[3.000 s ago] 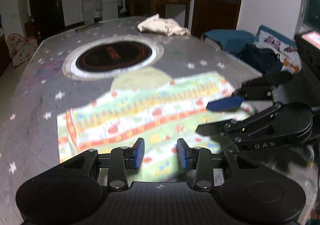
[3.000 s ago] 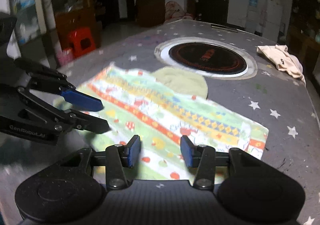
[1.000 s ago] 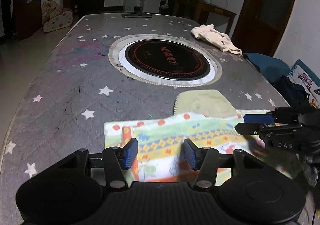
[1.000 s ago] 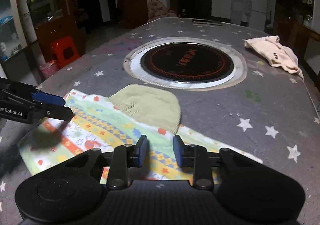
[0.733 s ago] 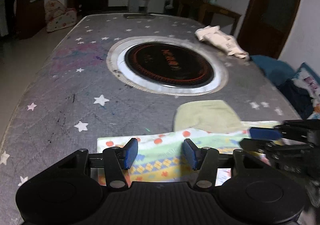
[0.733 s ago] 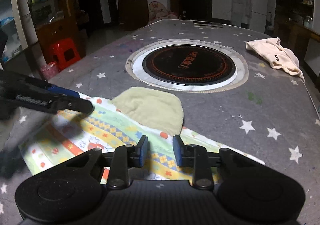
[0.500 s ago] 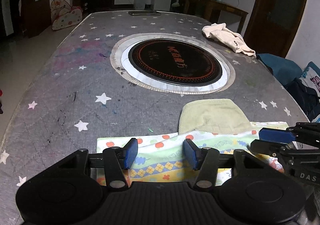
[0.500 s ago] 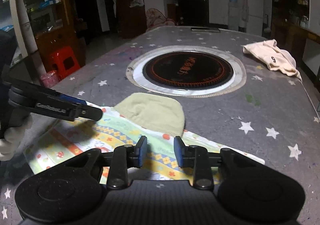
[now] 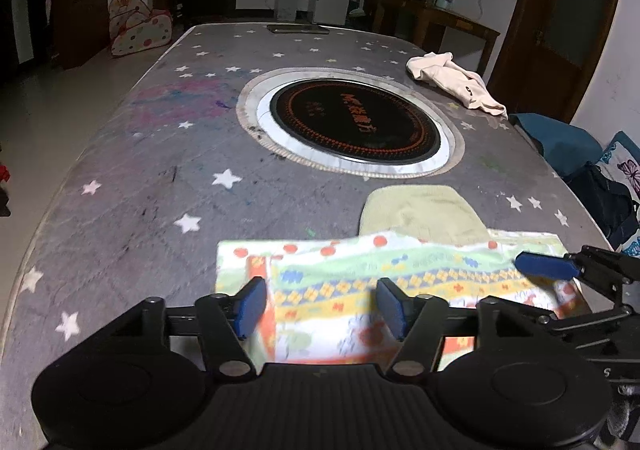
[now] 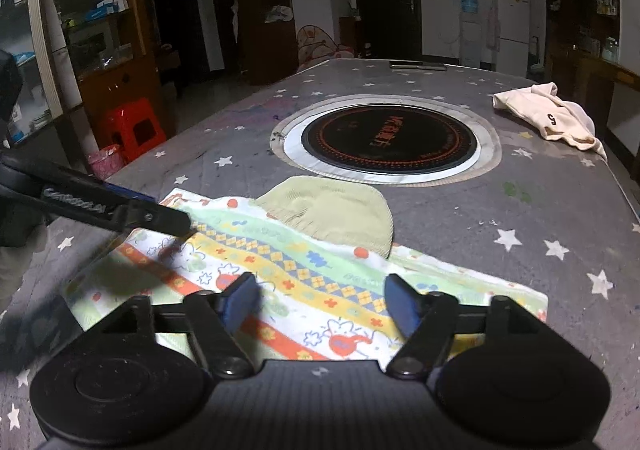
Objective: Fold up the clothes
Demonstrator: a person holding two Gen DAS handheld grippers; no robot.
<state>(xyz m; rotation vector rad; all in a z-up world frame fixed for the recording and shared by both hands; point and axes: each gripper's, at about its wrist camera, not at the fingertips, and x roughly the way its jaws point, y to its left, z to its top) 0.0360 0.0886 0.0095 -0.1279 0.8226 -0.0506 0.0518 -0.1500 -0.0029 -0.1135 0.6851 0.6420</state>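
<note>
Tongs of left gripper (image 9: 318, 303) and right gripper (image 10: 320, 303) stand wide over the patterned garment (image 10: 304, 274), holding nothing.

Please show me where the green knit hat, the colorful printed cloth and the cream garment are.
green knit hat (image 10: 332, 212), right wrist view, middle of crown.
colorful printed cloth (image 10: 320, 282), right wrist view, central stripes.
cream garment (image 10: 556, 118), right wrist view, near the numeral.

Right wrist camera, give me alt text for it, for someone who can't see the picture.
The open right gripper hovers over a colourful patterned cloth spread on a grey star-print table. The left gripper reaches in from the left above the cloth's far edge. A pale green hat lies partly under the cloth, near a round black cooktop.
</note>
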